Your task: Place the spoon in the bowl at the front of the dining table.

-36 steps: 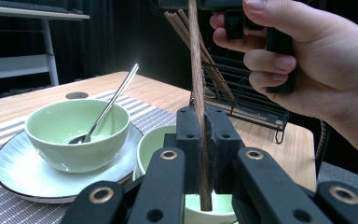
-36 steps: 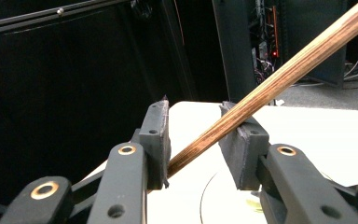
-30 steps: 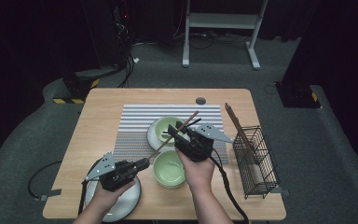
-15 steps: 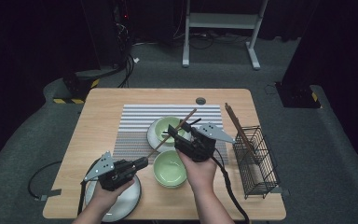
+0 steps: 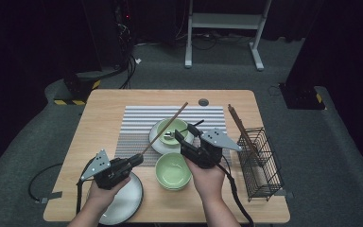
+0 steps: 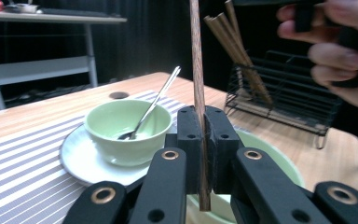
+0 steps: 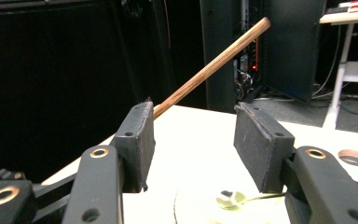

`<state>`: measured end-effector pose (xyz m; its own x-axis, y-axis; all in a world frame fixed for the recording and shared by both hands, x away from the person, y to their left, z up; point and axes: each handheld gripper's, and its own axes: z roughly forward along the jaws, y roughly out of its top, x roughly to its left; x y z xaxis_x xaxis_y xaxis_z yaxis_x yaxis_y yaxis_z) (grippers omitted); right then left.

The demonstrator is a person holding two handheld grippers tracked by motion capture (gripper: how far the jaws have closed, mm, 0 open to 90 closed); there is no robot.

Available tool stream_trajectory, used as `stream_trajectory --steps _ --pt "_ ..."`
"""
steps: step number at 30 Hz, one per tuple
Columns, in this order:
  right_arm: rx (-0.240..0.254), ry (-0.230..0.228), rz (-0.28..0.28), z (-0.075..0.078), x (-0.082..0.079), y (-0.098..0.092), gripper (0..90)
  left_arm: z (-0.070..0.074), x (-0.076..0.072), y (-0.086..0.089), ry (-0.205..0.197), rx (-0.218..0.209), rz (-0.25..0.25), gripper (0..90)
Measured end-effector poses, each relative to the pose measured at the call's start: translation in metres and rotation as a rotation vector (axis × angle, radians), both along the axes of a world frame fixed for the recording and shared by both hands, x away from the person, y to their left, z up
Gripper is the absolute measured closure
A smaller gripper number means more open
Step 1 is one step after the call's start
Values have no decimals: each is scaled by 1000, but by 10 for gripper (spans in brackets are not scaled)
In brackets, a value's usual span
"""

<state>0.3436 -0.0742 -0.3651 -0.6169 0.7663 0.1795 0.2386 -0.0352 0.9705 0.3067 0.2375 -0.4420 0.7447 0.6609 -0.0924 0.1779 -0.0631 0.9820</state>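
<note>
- Wooden table (image 5: 104, 113) carries a half-laid place setting; by my reading the work in hand is bringing chopsticks out of the rack to that setting.
- Striped placemat (image 5: 137, 123) lies across the middle, with the crockery on and just in front of it.
- Wire basket (image 5: 264, 165) stands at the right edge, and the spare chopsticks (image 5: 241, 130) lean out of it, so more of them seem left to fetch.
- Grey plate (image 5: 127, 203) sits at the near left corner, bare, under the left hand.
- White saucer (image 5: 157, 142) bears the far green bowl (image 5: 172, 126); the near green bowl (image 5: 172, 171) stands just in front of it.
- Right gripper (image 5: 187, 131) hangs over the far bowl. Its jaws have just been opening and now stand apart, with nothing pressed between the pads; the stick passes behind one pad.
- Left gripper (image 5: 138, 159) is clenched on the low end of the chopstick (image 5: 168, 125), pads tight on the wood in the left gripper view.
- That chopstick slants up and away over the saucer, in the air; the hand-over looks done and setting it down is not yet done.
- Metal spoon (image 6: 154, 105) already rests in the far bowl.
</note>
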Motion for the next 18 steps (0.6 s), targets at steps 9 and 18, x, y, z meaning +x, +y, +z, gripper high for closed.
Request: stream_trajectory --steps 9,18 --pt "-67 -16 -21 -7 -15 -14 476 -3 9 11 35 46 90 853" --pt "-134 -17 -37 -25 -30 -24 468 -8 18 17 70 86 143 853"
